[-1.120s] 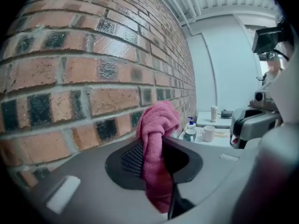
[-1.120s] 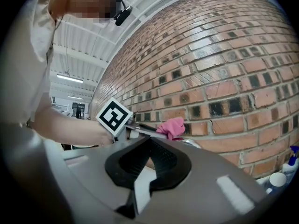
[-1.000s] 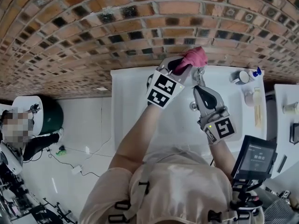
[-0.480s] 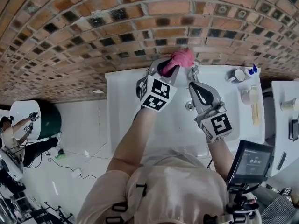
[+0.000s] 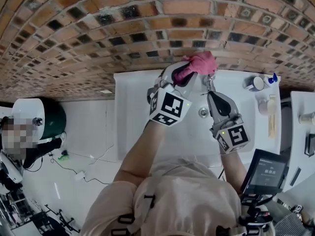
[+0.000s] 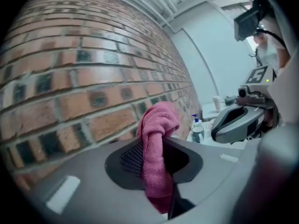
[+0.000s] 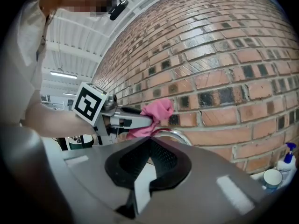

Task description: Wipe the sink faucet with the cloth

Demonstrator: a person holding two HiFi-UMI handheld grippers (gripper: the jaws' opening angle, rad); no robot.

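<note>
Your left gripper (image 5: 183, 73) clamps a bunched, fuzzy pink cloth (image 5: 201, 62) at the curved chrome faucet (image 7: 176, 134). Your right gripper (image 5: 211, 95) is closed and empty.

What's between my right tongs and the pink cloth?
The chrome faucet spout: in the right gripper view it arches just beyond the right tongs, with the pink cloth just above it.
</note>
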